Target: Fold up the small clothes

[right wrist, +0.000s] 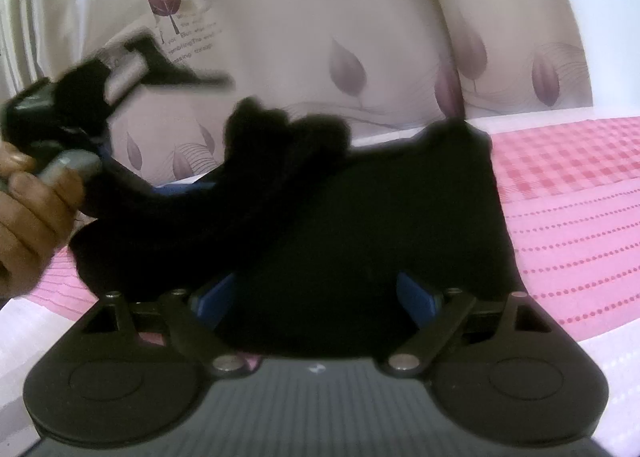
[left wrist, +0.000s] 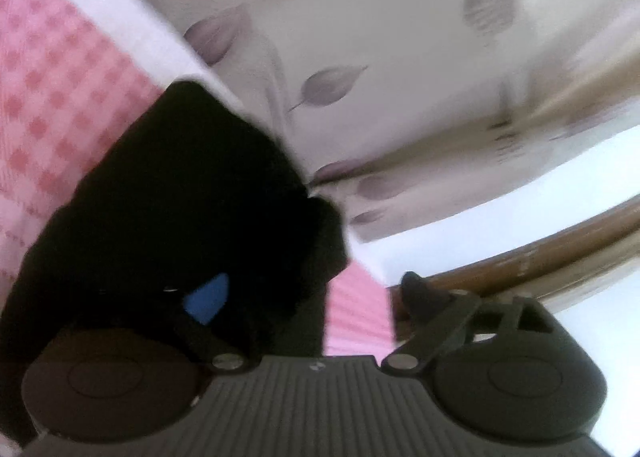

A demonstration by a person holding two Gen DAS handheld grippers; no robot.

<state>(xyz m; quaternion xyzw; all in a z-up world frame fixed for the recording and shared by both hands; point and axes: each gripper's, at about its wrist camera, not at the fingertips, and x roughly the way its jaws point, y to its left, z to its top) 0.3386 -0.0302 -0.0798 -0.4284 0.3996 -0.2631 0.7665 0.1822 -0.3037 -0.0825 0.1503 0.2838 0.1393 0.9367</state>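
Black garment [right wrist: 360, 217] over pink checked cloth [right wrist: 560, 161]

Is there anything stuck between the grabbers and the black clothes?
Nothing visible. The black garment already lies between the right hand-held gripper's open fingers, and the left hand-held gripper reaches straight into its bunched-up corner. Only the pink checked cloth lies underneath.
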